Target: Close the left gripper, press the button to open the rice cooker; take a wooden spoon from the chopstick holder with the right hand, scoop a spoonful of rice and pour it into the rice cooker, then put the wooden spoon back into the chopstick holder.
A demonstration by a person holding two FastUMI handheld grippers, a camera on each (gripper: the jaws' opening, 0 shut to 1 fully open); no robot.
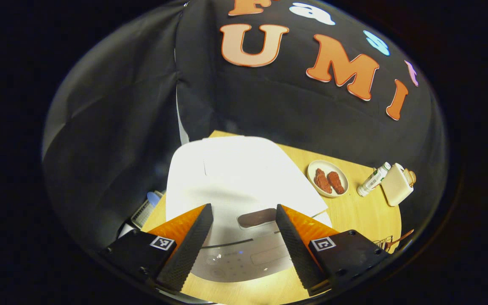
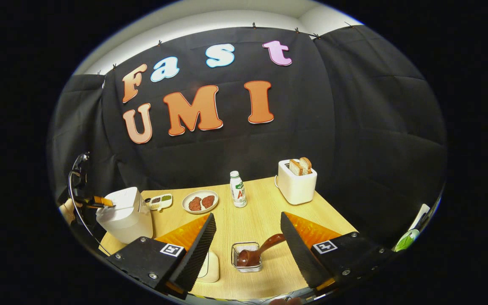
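Below open left gripper, rice cooker

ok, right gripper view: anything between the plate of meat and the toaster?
Yes. In the right gripper view one upright white bottle stands on the table between the plate of meat and the toaster; otherwise bare wood.

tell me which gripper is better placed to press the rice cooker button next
Left. The left gripper hovers right over the rice cooker, jaws open astride its front panel. The right gripper is at the wooden spoon, far from the cooker.
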